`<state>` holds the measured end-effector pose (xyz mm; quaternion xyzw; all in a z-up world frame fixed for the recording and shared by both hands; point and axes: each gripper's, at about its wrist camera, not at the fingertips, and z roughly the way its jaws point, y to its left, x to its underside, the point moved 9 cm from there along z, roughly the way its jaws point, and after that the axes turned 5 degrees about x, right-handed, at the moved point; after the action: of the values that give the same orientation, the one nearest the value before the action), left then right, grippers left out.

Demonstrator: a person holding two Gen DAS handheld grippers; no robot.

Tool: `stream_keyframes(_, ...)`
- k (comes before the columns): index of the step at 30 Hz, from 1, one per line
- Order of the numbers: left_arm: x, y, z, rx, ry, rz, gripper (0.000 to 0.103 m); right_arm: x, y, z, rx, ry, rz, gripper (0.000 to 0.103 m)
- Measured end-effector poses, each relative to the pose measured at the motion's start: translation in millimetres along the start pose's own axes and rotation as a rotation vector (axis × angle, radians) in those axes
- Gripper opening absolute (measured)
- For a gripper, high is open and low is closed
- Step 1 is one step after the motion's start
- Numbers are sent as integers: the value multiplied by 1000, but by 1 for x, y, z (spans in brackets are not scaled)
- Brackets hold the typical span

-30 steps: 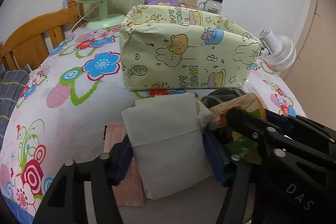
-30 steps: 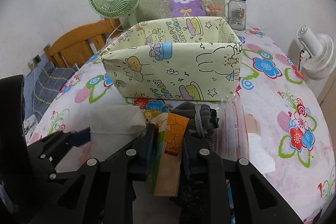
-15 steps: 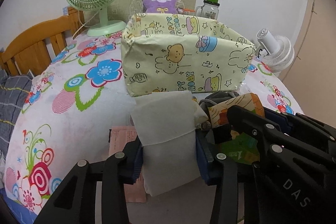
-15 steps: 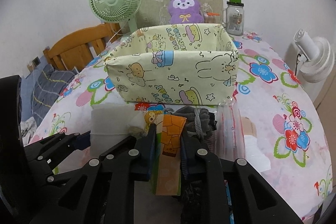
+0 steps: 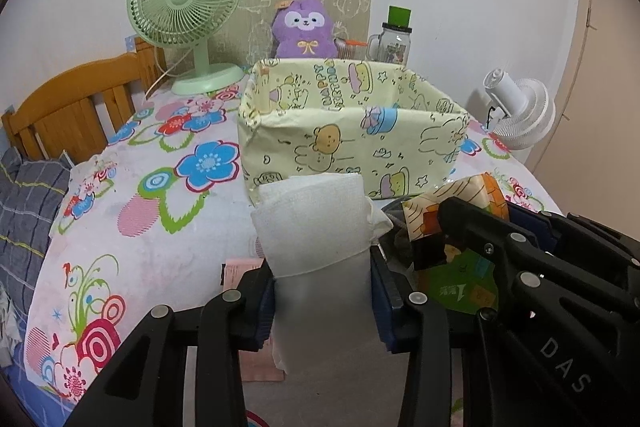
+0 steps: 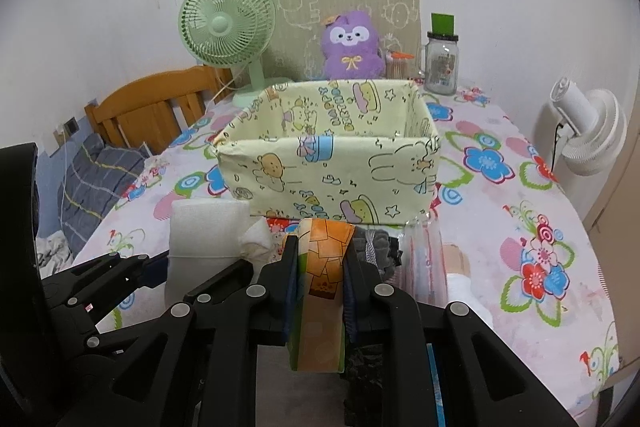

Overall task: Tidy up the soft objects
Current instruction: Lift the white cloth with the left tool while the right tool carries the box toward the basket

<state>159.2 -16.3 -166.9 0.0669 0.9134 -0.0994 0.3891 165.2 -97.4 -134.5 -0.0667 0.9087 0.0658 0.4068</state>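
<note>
white tissue pack (image 5: 320, 243): clamped in left gripper (image 5: 322, 301), 6 o'clock, lifted
orange pack (image 6: 322, 291): pinched narrow by right gripper (image 6: 320, 301)
step: carrying both
next: forward, release over yellow bin (image 6: 328, 171), 12 o'clock

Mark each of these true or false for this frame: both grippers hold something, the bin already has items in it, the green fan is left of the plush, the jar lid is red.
1. Both grippers hold something. True: the left gripper is shut on a white pack, the right gripper on an orange pack.
2. The bin already holds items. False: the part of its inside that shows looks empty.
3. The green fan stands left of the plush. True.
4. The jar has a red lid. False: its top is green.
</note>
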Motion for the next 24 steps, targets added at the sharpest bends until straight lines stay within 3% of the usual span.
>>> stream_keyframes(24, -37, -28, -35, -3, -110, 76, 41, -31, -17, -50, 56, -125, 18, 22)
